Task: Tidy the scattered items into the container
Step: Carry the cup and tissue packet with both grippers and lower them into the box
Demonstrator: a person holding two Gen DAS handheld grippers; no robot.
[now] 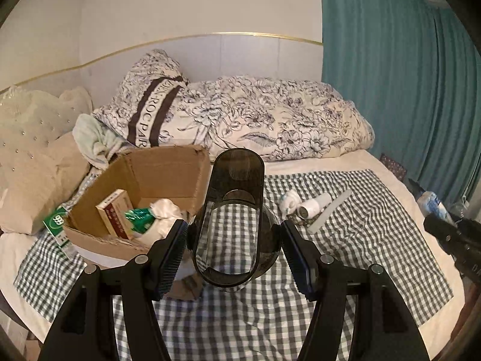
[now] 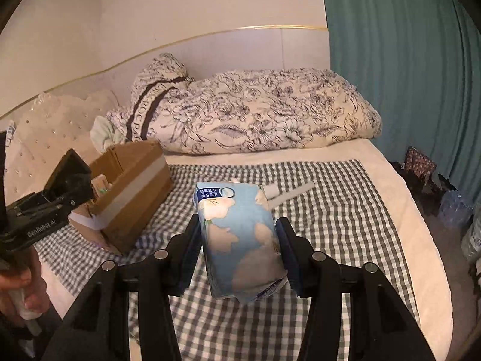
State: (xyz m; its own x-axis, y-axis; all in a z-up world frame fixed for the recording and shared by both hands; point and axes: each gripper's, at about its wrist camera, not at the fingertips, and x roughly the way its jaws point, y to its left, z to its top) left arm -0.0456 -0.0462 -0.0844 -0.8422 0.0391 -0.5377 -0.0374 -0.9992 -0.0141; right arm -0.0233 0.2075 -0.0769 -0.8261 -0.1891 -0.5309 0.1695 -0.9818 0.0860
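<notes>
Your left gripper (image 1: 233,237) clamps smoky clear cup (image 1: 233,210), long axis pointing forward; cardboard box (image 1: 168,165), near cloth's left edge, lies forward-left, nearer this hand; your right gripper (image 2: 239,240) grips tissue pack (image 2: 240,234).

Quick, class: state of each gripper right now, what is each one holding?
Left gripper: closed on the smoky transparent container.
Right gripper: closed on the blue tissue pack.
</notes>
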